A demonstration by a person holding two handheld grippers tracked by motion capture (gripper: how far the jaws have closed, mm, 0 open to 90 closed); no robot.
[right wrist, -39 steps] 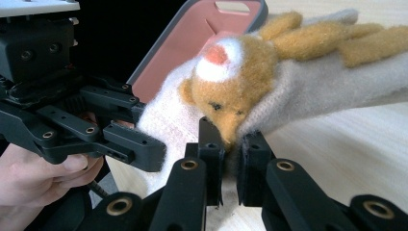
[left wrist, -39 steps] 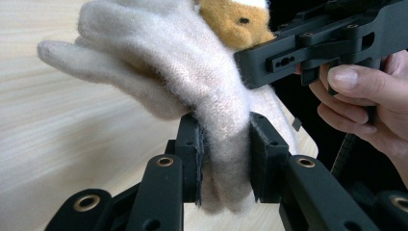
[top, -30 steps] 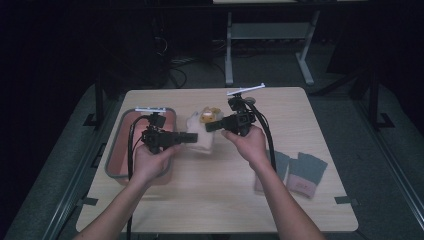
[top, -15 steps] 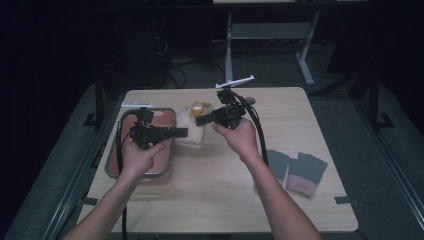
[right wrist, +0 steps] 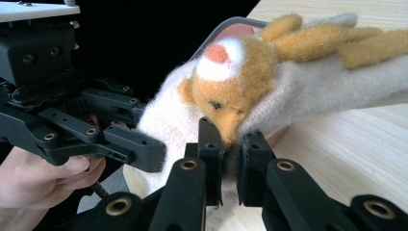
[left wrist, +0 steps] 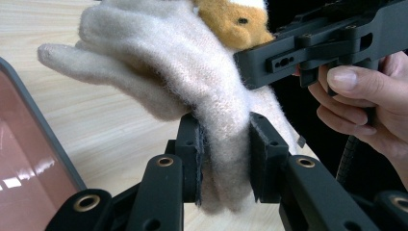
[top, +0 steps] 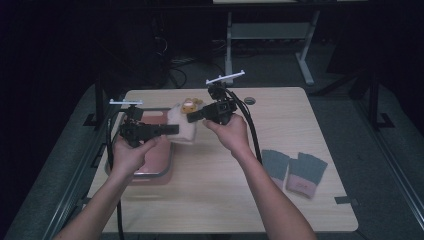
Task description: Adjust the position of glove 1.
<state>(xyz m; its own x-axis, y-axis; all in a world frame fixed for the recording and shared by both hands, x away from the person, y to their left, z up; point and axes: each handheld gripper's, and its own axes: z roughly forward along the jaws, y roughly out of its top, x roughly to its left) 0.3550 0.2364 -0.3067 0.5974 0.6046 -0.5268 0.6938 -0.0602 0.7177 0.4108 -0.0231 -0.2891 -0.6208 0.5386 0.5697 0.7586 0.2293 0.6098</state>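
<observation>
- My left hand-held gripper [left wrist: 224, 161] is clamped on the cream knitted glove [left wrist: 192, 82], lifted above the surface [top: 280, 120] beside the red tray [top: 159, 167].
- My right hand-held gripper [right wrist: 230, 166] pinches its bear-face cuff [right wrist: 231, 86].
- Lifting looks done; placing remains.

Landmark: table [top: 280, 200]
Tray [top: 155, 165]: on the table's left part
Glove [top: 182, 125]: above the table, just right of the tray
Folded mitts [top: 295, 170]: on the table's right part

Cream glove [left wrist: 192, 62] with tan bear face [right wrist: 231, 82]; reddish-brown tray [top: 155, 160]; grey-pink gloves [top: 295, 172]; light-wood table [top: 280, 115].
</observation>
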